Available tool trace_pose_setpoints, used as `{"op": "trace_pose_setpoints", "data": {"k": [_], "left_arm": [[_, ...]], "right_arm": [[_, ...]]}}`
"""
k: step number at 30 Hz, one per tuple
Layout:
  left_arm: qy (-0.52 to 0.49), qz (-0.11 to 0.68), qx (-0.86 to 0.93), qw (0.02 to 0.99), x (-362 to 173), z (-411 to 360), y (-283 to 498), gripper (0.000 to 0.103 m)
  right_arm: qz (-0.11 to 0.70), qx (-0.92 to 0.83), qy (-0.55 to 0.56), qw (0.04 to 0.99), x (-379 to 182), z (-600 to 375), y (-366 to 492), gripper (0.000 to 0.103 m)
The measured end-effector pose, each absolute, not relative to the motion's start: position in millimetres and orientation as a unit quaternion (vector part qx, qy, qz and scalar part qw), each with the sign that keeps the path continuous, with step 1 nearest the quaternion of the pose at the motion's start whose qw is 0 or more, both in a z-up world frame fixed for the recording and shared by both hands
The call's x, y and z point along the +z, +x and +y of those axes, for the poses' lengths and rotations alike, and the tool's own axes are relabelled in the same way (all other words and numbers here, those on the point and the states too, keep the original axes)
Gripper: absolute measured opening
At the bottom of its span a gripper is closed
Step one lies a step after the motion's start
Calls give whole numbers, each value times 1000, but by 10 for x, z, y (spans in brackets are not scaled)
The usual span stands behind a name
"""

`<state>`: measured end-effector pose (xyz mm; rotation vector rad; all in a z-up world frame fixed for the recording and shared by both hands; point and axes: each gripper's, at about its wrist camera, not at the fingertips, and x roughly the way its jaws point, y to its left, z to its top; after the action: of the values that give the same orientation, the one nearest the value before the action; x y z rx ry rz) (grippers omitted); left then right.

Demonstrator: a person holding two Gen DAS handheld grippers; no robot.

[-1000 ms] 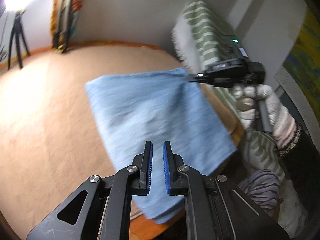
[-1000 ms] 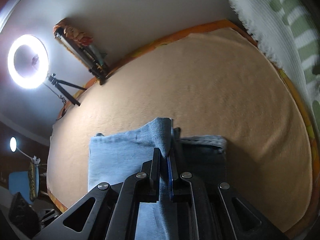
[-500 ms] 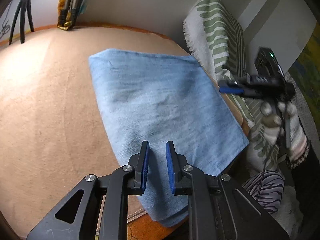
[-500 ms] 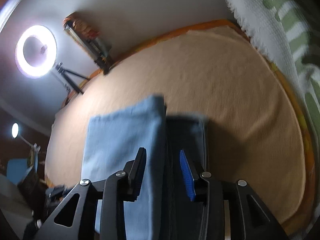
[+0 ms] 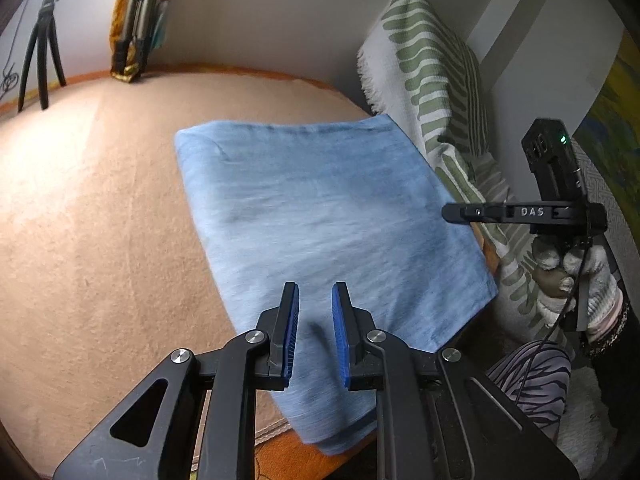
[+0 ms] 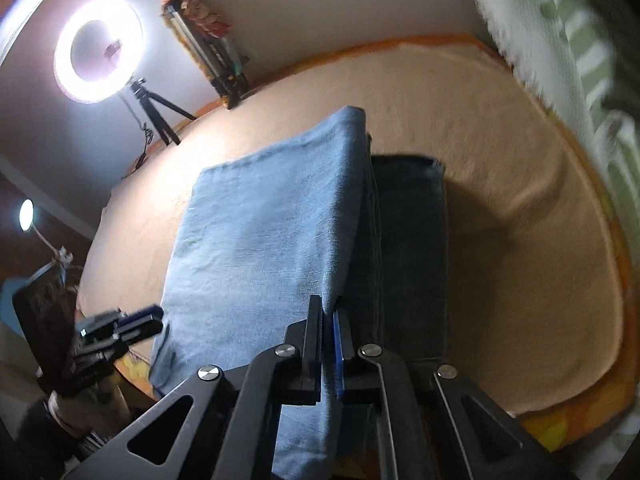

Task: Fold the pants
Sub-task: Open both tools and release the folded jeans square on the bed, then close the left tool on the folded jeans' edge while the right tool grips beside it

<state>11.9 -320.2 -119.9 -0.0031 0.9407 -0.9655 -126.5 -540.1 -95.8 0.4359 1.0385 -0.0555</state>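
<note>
Over the peach bed (image 5: 100, 220), my right claw (image 6: 329, 320) pinches the pants (image 5: 320, 216) edge; my left claw (image 5: 314, 308), narrowly parted, should pin the fold flat.

We see the tan bed (image 5: 100, 220) bare and open to the left of the folded pants (image 5: 320, 216) — its right edge is crowded by a green-striped pillow (image 5: 432, 76), its far edge by a tripod (image 5: 40, 68) and a leaning bundle (image 5: 136, 20).
</note>
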Motion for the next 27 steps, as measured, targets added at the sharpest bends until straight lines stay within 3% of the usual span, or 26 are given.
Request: {"op": "trace_pose_setpoints", "data": {"k": [6,8,13,17,19,21,27], "left_arm": [[24,432,-452,780,-1245,-3289,60,15],[37,432,-452,779,-1290,-3321,34,15],[44,439,-451,776,-1375,-3364,29,19],[28,436,-450,779,-1298,-3335,88,23],[20,433,-437,788,-1247,-3278,172,38],[5,436,-418,797,-1217,-3197,300,47],[-27,483,-389,784,-1319,-3164,742,48]], "right_arm": [[521,-50,203,828,-1176,-5476,-1261,4],[524,-56,188,829,-1132,-5448,-1238,11],[485,-79,133,861,-817,-5346,-1182,40],[463,-61,123,876,-771,-5247,-1054,40],[470,-72,111,873,-834,-5240,-963,43],[474,-97,89,871,-895,-5261,-904,56],[491,-105,102,859,-1057,-5544,-865,76]]}}
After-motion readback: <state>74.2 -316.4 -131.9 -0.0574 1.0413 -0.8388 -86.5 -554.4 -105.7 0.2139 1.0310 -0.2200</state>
